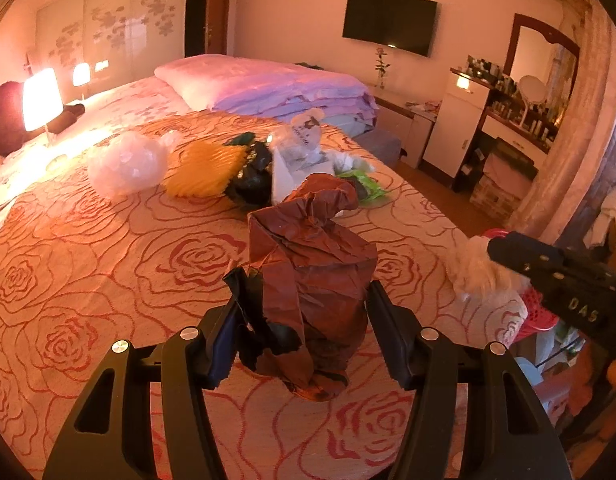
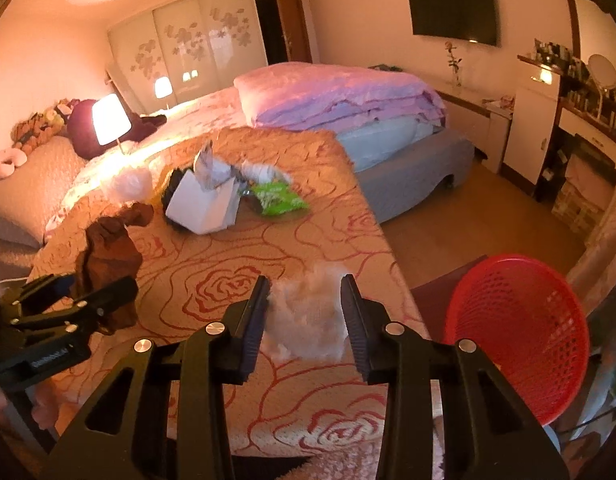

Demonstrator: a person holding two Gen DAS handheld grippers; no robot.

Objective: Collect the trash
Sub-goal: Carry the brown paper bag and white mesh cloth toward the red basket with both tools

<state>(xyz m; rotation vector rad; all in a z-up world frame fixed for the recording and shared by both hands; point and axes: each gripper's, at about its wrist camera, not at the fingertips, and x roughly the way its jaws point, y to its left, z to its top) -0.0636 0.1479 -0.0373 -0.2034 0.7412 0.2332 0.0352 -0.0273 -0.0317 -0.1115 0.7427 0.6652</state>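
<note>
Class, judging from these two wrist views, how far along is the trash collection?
Done: nothing visibly binned; the red basket looks empty from here. In hand: left gripper holds the crumpled brown paper bag, right gripper a white tissue wad. Left: a white bag, green wrapper, yellow pad, clear plastic on the bedspread.

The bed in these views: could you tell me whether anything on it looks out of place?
Yes: litter sits on the rose-patterned bedspread: a white paper bag, a green wrapper, a yellow ridged packet and a clear plastic bag.

right tool (image 2: 304, 312) gripping white tissue wad (image 2: 306, 322), red basket (image 2: 519, 332)
</note>
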